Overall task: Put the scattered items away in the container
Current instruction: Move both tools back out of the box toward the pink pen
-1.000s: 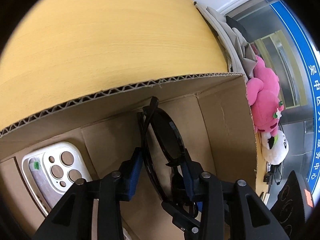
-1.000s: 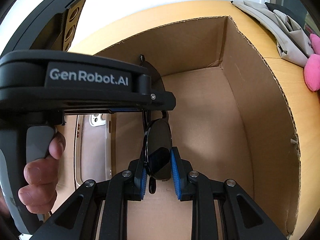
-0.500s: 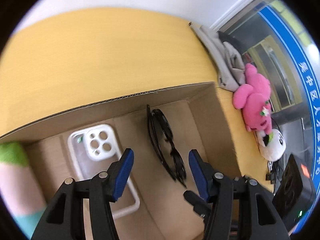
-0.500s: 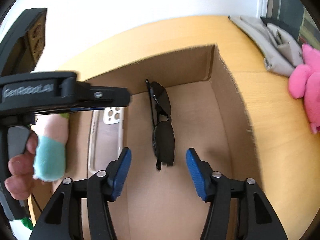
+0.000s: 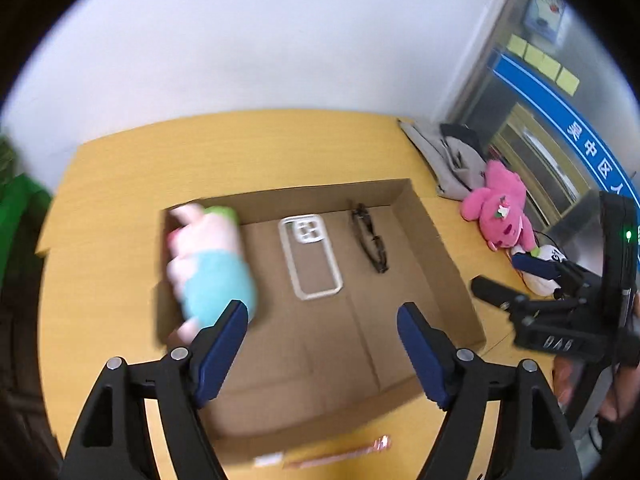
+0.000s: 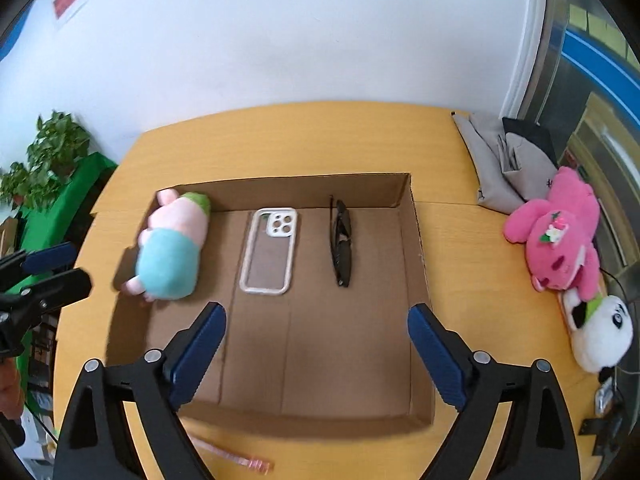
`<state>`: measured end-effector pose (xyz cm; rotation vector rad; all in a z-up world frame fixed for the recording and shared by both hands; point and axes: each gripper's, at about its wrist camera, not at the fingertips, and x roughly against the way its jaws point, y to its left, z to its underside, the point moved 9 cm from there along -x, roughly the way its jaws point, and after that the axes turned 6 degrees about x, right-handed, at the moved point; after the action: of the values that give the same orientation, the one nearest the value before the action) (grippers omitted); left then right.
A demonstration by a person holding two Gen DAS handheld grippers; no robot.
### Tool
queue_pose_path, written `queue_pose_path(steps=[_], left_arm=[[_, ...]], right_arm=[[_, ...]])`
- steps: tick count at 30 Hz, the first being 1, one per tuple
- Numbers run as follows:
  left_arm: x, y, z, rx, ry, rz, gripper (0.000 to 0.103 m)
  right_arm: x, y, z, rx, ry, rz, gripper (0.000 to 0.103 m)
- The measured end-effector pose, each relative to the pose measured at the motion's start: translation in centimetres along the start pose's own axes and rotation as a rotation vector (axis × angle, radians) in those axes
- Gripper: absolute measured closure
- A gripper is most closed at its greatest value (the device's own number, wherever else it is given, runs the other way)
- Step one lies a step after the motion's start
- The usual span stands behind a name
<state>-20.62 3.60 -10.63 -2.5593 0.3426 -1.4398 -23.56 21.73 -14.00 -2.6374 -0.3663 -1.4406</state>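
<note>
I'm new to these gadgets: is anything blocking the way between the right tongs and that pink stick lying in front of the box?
Nothing visible blocks it. The pink stick lies on bare table before the box, just below the open right tongs.

It looks like an office: a plain white wall, a light wooden desk, and, right of the claw, a glass door with a blue sign strip.

A shallow, open brown cardboard box sits on the yellow wooden surface. Inside, side by side: a pink plush toy in turquoise clothing lying at the left, a clear white-rimmed phone case flat in the middle, folded black sunglasses to the right. A thin pink stick-like item lies outside, by the box's near wall.
</note>
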Motion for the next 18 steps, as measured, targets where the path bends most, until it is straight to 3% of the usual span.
queue_pose_path(steps=[3, 7, 11, 18], left_arm=[[2.4, 2.5, 3.6, 0.054, 0.004, -0.029, 0.026], [3.6, 5.4, 9.5, 0.078, 0.062, -0.069, 0.026], [3.2, 8.0, 15.5, 0.121, 0.142, -0.094, 0.026], [1.4, 9.3, 21.7, 0.241, 0.247, -0.05, 0.026]], right_arm=[[2.1, 1.5, 0.8, 0.016, -0.007, -0.02, 0.006], [3.7, 3.7, 5.6, 0.043, 0.029, -0.059, 0.005], [2.6, 6.1, 12.5, 0.097, 0.121, -0.128, 0.005], [-0.8, 11.2, 20.4, 0.39, 0.186, -0.198, 0.007]])
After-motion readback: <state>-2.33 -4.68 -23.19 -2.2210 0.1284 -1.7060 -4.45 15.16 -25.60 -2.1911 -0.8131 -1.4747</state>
